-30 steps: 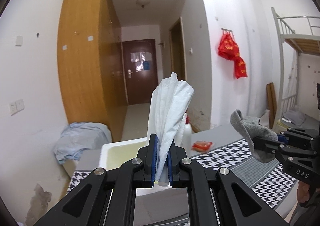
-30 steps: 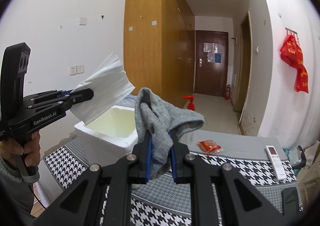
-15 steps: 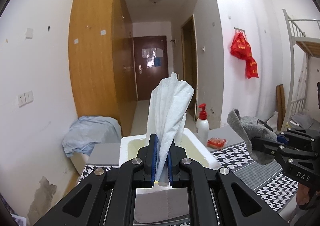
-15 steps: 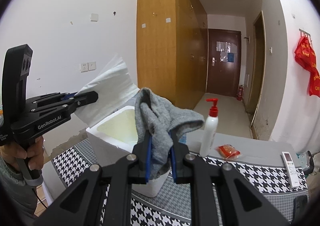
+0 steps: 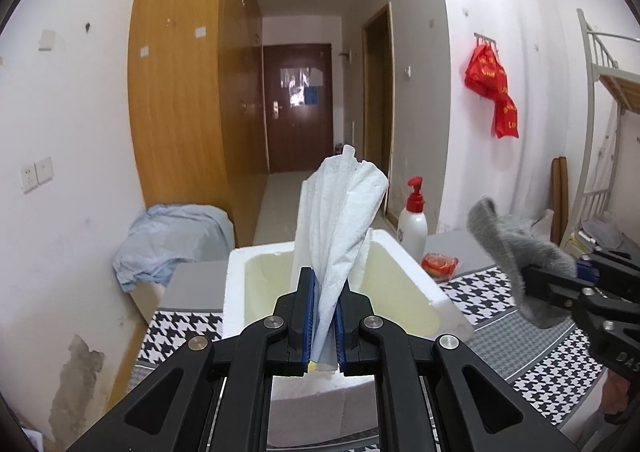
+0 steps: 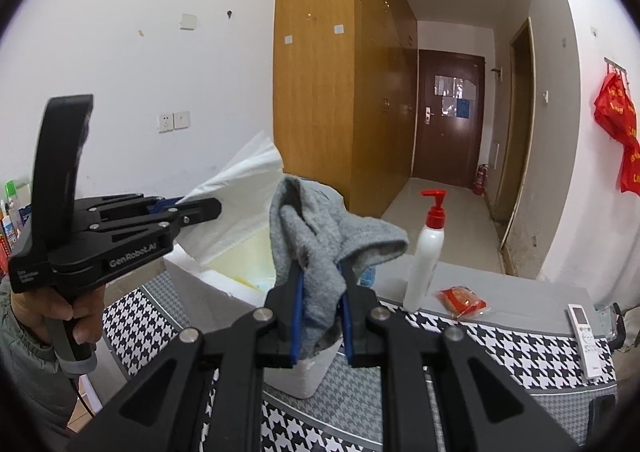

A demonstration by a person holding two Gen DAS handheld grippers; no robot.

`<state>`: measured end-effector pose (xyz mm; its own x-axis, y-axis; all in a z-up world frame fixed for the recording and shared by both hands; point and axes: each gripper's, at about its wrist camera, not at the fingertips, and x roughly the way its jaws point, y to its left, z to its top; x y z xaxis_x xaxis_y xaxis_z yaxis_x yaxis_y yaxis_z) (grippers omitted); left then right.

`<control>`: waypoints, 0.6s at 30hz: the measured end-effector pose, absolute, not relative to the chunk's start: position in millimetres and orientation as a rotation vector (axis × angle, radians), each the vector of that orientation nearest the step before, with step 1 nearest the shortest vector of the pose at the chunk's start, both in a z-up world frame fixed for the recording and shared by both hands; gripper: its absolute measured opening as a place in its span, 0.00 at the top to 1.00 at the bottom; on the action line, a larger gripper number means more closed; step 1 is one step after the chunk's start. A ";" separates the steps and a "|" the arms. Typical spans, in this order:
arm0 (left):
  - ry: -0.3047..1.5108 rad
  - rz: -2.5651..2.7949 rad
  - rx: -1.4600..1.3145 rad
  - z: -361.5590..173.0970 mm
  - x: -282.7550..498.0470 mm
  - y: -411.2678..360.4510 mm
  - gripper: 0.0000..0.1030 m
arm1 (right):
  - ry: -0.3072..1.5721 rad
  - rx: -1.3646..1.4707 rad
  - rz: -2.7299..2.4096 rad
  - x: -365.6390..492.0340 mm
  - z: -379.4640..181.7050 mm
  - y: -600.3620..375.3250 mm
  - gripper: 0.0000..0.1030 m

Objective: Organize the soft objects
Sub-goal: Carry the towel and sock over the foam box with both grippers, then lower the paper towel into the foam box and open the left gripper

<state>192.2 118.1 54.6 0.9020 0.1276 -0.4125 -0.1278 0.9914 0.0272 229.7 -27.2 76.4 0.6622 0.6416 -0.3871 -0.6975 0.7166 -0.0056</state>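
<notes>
My left gripper (image 5: 323,292) is shut on a folded white paper towel (image 5: 340,211) and holds it above the open white foam box (image 5: 416,288). In the right wrist view the left gripper (image 6: 208,207) and the towel (image 6: 240,203) hang over the box's near left corner (image 6: 224,284). My right gripper (image 6: 320,284) is shut on a crumpled grey cloth (image 6: 320,236), held beside the box's right side; it also shows in the left wrist view (image 5: 516,252).
The box stands on a houndstooth-patterned table (image 6: 500,344). A white pump bottle with a red top (image 6: 426,252), a red packet (image 6: 460,300) and a white remote (image 6: 584,332) lie on the table. A blue cloth pile (image 5: 168,244) sits left of the table.
Both grippers have moved down and forward toward the foam box, which now fills more of both views. The pump bottle has come into sight. Both grips are unchanged.
</notes>
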 end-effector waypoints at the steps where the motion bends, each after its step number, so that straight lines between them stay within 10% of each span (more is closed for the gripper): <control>1: 0.431 0.139 0.002 53.3 195.4 119.0 0.91 | 0.375 -0.159 0.756 229.8 76.3 -28.0 0.81; 5: 0.458 0.156 0.004 48.0 207.2 123.2 0.87 | 0.383 -0.166 0.742 230.4 74.9 -28.8 0.81; 10: 0.450 0.152 0.009 44.7 209.4 124.1 0.33 | 0.392 -0.166 0.727 233.4 74.7 -29.2 0.81; 18: 0.392 0.191 0.003 48.4 197.8 127.8 0.04 | 0.399 -0.168 0.720 233.4 75.5 -24.6 0.81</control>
